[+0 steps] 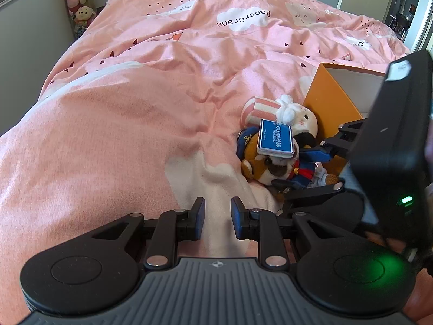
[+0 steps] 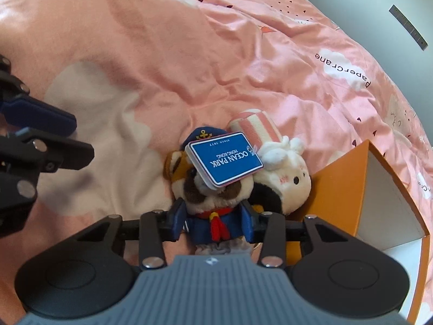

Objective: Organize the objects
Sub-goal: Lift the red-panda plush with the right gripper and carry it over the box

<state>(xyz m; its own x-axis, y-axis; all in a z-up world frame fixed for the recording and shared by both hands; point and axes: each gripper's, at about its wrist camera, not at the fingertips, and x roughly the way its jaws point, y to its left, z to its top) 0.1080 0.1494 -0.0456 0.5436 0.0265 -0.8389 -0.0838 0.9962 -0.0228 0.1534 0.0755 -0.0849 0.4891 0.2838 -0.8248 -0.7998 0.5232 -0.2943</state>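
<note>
A sailor plush (image 2: 213, 222) in a blue suit and cap lies on the pink bed cover, with a blue "Ocean Park" tag (image 2: 224, 161) over its face. My right gripper (image 2: 213, 223) is shut on its body. A white plush with a pink striped hat (image 2: 281, 168) lies beside it, against an open orange box (image 2: 343, 187). In the left wrist view the sailor plush (image 1: 270, 165), the tag (image 1: 275, 139), the white plush (image 1: 286, 111) and the box (image 1: 327, 100) lie to the right. My left gripper (image 1: 217, 218) is open and empty over the cover, left of them.
The pink bed cover (image 1: 151, 103) fills both views. Several plush toys (image 1: 79, 2) are stacked in the far left corner by the wall. A doorway (image 1: 406, 8) opens at the far right. My left gripper also shows at the left edge of the right wrist view (image 2: 40, 135).
</note>
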